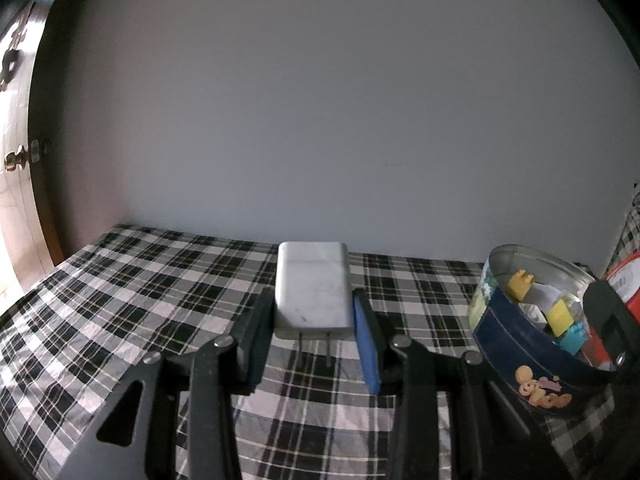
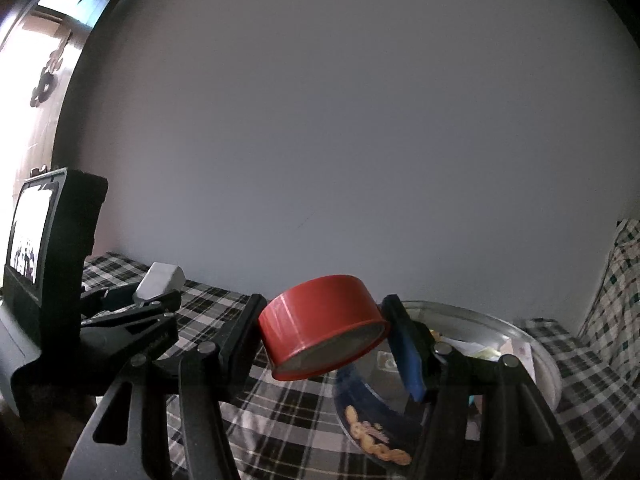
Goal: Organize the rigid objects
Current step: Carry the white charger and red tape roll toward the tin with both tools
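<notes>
My left gripper [image 1: 314,312] is shut on a white plug-in charger [image 1: 312,286], prongs pointing back toward the camera, held above the plaid tablecloth [image 1: 120,300]. In the right wrist view my right gripper [image 2: 324,328] is shut on a roll of red tape [image 2: 320,320], tilted and held above the near rim of a round blue cookie tin [image 2: 480,320]. The tin [image 1: 532,320] stands to the right in the left wrist view and holds yellow and teal blocks [image 1: 556,314] and papers. The left gripper with the charger [image 2: 160,280] shows at the left of the right wrist view.
A plain grey wall [image 1: 320,120] rises right behind the table. A wooden door with a knob [image 1: 18,160] is at the far left. Plaid cloth [image 2: 616,280] drapes up on the far right. The right gripper's finger and the red tape [image 1: 624,284] edge in beside the tin.
</notes>
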{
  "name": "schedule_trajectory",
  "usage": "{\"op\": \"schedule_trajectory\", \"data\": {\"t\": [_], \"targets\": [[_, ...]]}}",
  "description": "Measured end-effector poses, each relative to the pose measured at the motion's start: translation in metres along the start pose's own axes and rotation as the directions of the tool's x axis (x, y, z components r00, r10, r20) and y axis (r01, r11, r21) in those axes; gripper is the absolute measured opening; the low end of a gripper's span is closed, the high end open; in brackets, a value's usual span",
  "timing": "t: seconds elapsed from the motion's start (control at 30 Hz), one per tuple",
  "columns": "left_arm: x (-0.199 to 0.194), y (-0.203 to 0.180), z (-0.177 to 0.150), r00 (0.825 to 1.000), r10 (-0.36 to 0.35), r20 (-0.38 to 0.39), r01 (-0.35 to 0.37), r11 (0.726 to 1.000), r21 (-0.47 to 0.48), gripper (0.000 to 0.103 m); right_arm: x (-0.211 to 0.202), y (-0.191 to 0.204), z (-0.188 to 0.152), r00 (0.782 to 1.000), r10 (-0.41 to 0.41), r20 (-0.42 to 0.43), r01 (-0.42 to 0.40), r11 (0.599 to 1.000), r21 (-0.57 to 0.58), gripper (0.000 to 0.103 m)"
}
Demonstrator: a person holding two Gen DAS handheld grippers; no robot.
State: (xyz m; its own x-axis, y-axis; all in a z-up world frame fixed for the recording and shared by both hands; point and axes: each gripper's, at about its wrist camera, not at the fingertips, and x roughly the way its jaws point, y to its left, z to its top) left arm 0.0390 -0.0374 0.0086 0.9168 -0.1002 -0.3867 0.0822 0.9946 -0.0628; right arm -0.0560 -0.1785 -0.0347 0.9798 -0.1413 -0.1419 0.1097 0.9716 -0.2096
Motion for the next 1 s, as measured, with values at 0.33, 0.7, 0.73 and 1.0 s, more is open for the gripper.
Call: {"op": "schedule_trajectory", "data": {"t": [0.33, 0.7, 0.73, 1.0], "targets": [[-0.005, -0.021, -0.003, 1.000, -0.029, -0.004, 0.029, 1.000, -0.009, 0.037, -0.016, -0.020, 0.004, 0.999, -0.026, 0.040, 0.026, 1.000, 0.010, 0.062], [-0.014, -0.055, -0.005, 0.998, -0.066, 0.009, 0.066, 0.998, 0.004, 0.037, -0.028, -0.047, 0.006, 0.995, -0.069, 0.075, 0.067, 0.997, 0.024, 0.062], [-0.015, -0.058, -0.005, 0.998, -0.069, 0.011, 0.069, 0.998, 0.006, 0.037, -0.028, -0.050, 0.006, 0.994, -0.073, 0.077, 0.071, 0.997, 0.028, 0.062], [-0.018, -0.083, -0.004, 0.995, -0.096, 0.019, 0.095, 0.995, 0.026, 0.037, -0.035, -0.077, 0.006, 0.990, -0.118, 0.079, 0.113, 0.992, 0.063, 0.062]]}}
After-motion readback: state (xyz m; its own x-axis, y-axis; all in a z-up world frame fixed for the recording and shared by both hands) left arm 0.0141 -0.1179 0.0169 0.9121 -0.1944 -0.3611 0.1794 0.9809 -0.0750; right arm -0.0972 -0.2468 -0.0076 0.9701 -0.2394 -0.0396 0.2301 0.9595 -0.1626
